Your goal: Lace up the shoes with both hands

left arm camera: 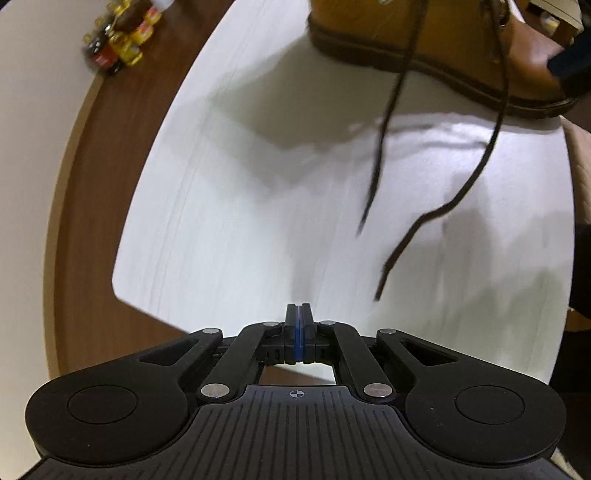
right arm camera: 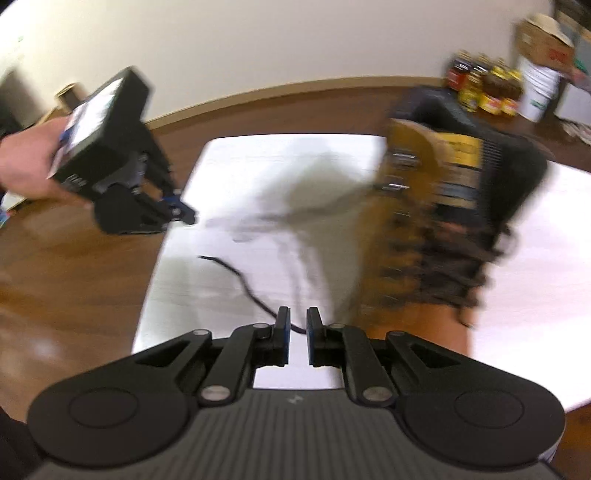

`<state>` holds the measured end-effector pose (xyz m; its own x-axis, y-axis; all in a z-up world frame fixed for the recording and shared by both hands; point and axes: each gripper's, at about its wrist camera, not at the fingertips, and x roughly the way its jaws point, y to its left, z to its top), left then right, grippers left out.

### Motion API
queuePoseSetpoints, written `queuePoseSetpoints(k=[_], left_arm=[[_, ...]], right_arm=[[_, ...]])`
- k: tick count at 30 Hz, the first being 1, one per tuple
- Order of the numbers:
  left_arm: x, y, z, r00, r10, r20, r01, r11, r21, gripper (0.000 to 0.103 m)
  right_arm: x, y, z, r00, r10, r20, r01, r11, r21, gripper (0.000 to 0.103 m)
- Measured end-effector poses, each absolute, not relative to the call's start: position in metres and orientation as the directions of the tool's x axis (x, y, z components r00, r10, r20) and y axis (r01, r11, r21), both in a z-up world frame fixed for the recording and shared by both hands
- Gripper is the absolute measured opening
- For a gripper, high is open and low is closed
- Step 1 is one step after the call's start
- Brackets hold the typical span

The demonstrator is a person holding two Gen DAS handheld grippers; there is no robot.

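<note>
A tan leather lace-up boot with a dark rubber sole (left arm camera: 436, 33) is sitting on a white rectangular mat (left arm camera: 258, 221) laid over the brown wooden desk (left arm camera: 92, 184); in the left wrist view it is lying toward one o'clock, and in the right wrist view toward two o'clock. Two dark brown lace ends are trailing off it onto the mat: the shorter lace end (left arm camera: 373, 177) and the longer, kinked lace end (left arm camera: 436, 214), both resting free toward one and two o'clock of the left hand-held gripper (left arm camera: 298, 314). That left hand-held gripper is pointing steeply down at the mat with its blue pads pressed together and nothing between them. The right hand-held gripper (right arm camera: 297, 321) is standing slightly parted, and a dark lace (right arm camera: 240, 277) is running from about eleven o'clock down into the gap, though whether the pads are touching it cannot be told. A cluster of small yellow-lidded jars (left arm camera: 118, 40) is standing well apart at eleven o'clock. The step in hand is probably picking up a free lace end; doing it well is calling for the left jaws to part before descending, straddling the lace close to its tip, and closing squarely so that the thin cord is not slipping sideways out of the pads.
</note>
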<state>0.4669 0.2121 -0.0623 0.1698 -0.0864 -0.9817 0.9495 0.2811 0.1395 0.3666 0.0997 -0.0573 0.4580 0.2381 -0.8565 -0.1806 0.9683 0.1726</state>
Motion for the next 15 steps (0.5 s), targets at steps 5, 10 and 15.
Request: queuePoseSetpoints(k=[5,10,15], left_arm=[[0.484,0.23,-0.045,0.09,-0.229,-0.969,0.903,0.43,-0.018,0.0],[0.481,0.251,-0.032,0.036,-0.333,-0.942,0.829,0.537,-0.158,0.0],[0.468,0.258,-0.032,0.055,-0.306,-0.95,0.819,0.559,-0.133,0.0]], right_arm=[[0.39,0.153,-0.08,0.452,0.24,-0.859,-0.411,0.911,0.038,0.012],[0.417,0.184,-0.114,0.384,0.253,-0.888,-0.554,0.832,-0.002,0.015],[0.426,0.195,-0.129,0.35,0.236,-0.907,-0.609,0.792,-0.029,0.016]])
